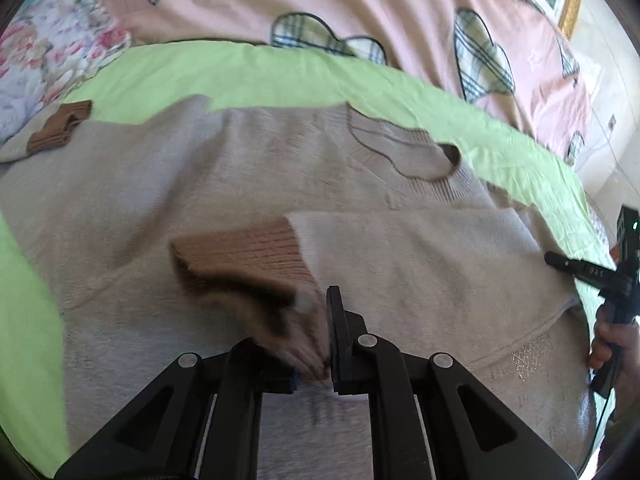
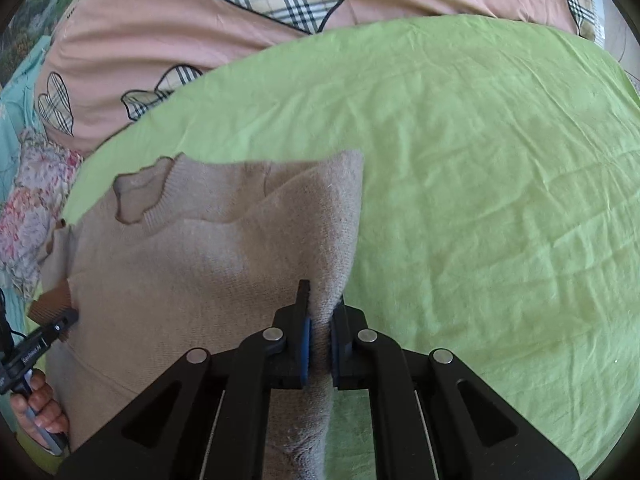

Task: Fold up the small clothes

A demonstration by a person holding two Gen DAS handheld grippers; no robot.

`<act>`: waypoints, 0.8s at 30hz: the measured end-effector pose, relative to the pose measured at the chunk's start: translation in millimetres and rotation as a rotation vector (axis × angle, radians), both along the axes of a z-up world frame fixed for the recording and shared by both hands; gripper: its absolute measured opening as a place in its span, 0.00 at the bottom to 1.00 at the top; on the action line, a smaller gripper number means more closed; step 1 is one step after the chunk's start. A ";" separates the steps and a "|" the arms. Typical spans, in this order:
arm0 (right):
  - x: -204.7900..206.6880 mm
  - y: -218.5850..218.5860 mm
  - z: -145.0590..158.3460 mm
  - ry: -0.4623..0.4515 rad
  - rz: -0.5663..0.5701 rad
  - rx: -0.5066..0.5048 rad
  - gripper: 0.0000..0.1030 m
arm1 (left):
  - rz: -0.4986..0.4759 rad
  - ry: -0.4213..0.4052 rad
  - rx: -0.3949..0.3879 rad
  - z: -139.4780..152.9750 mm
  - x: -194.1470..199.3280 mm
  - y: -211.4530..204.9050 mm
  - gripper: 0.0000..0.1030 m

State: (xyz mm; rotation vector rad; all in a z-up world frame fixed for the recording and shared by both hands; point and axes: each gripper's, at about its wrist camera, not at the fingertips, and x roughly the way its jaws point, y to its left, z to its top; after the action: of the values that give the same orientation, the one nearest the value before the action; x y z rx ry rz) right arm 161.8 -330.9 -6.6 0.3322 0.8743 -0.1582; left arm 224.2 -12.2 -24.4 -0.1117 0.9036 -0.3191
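A beige knit sweater (image 1: pixel 248 168) with brown cuffs lies on a green sheet (image 1: pixel 248 68). One sleeve is folded across its body. My left gripper (image 1: pixel 316 312) is shut on that sleeve's brown cuff (image 1: pixel 244 248) and holds it over the sweater's middle. My right gripper (image 2: pixel 320 312) is shut on the sweater's right edge (image 2: pixel 340 240), pinching a ridge of fabric. The sweater (image 2: pixel 192 264) and its neck opening (image 2: pixel 136 196) show in the right wrist view. The other cuff (image 1: pixel 60 128) lies at the far left. Each gripper shows in the other's view, the right (image 1: pixel 576 268) and the left (image 2: pixel 60 324).
A pink quilt (image 1: pixel 360 4) with plaid heart patches lies beyond the green sheet. A floral fabric (image 1: pixel 44 48) lies at the far left. The green sheet (image 2: pixel 500 180) spreads wide to the right of the sweater.
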 end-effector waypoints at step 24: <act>-40.7 39.2 2.3 -0.048 -0.023 0.066 0.33 | 0.235 -0.003 0.027 19.6 -33.2 125.0 0.52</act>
State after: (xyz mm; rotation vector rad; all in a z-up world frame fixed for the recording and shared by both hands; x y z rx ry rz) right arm 121.0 -291.7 -4.3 0.4062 0.8302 -0.1424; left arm 191.0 112.7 -4.7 -0.1904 0.8817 -0.0888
